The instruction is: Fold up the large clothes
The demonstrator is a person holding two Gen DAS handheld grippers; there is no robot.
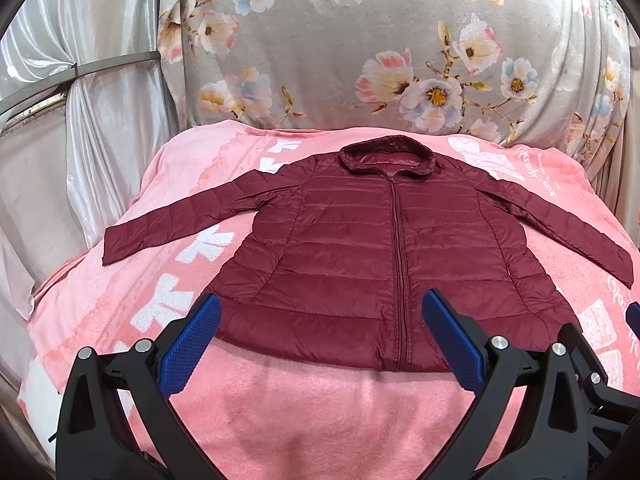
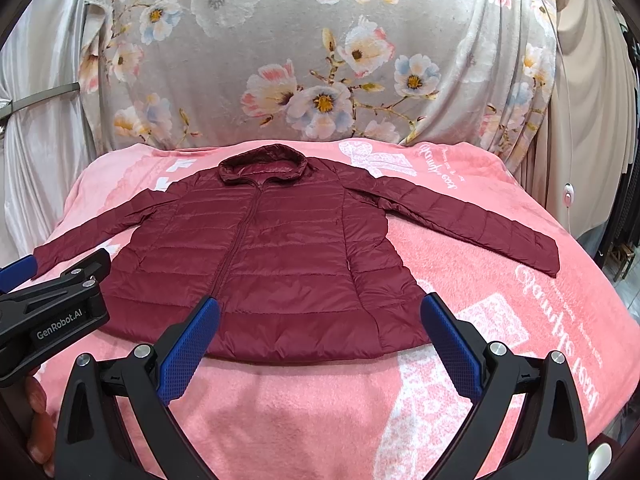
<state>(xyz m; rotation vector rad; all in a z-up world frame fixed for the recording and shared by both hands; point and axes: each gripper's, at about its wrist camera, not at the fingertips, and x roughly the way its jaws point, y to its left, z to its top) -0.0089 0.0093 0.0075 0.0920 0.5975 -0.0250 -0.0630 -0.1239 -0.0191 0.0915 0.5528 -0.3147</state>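
Right now both my hand-held grippers, left (image 1: 320,332) and right (image 2: 320,332), hang wide open and empty just short of the hem of the maroon puffer jacket (image 1: 360,256), lying flat ahead on the pink blanket (image 1: 320,412), collar away. Each sleeve cuff (image 2: 532,256) lies outboard of its nearer gripper.

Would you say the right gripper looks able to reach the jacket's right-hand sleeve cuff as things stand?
Probably yes: the open right gripper has only bare pink blanket between it and the dark red quilted jacket's cuff.
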